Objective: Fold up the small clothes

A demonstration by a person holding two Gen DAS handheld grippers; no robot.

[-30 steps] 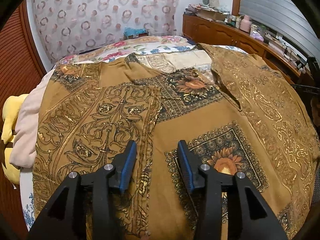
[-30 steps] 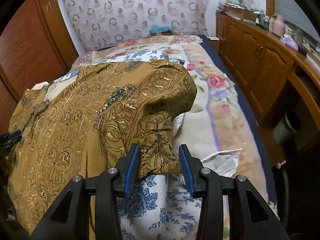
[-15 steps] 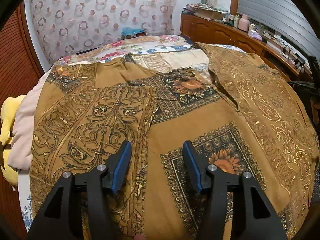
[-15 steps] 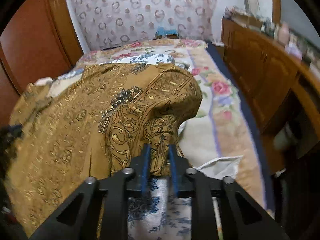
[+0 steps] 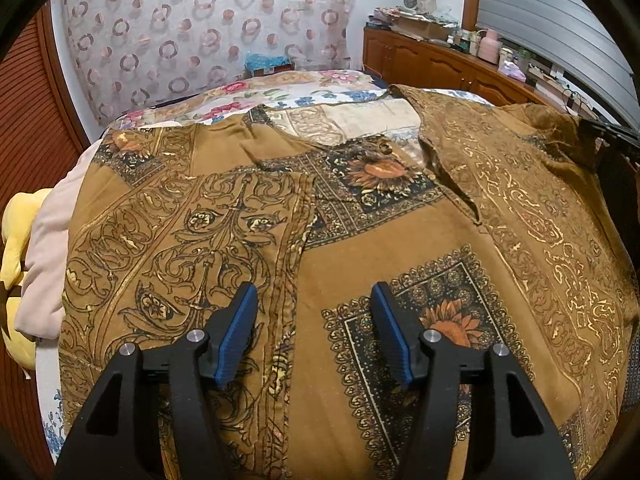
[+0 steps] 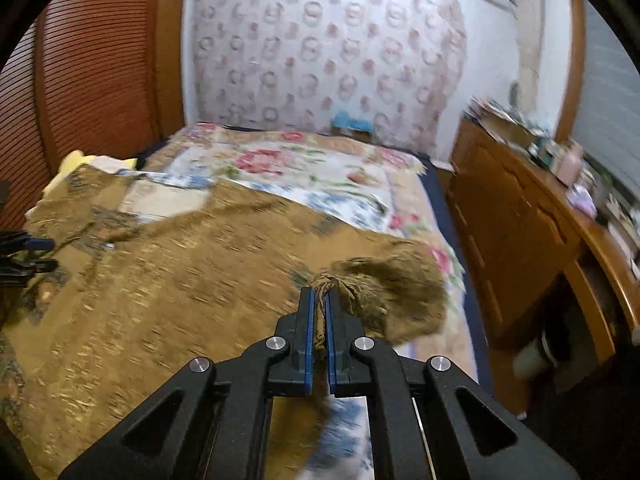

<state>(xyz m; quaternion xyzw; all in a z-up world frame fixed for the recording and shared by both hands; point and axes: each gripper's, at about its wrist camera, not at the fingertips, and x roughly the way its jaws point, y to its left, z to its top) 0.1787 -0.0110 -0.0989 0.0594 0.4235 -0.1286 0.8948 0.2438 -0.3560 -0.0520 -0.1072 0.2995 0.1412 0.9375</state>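
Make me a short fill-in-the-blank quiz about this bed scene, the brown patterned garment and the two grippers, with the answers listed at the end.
1. The right gripper is shut on a bunched piece of the brown garment, while the left gripper holds ____.
2. The pads on the gripper fingers are coloured ____.
3. The garment lies spread on a ____.
4. The squares printed on the garment each frame an orange ____.

Answers: nothing; blue; bed; flower
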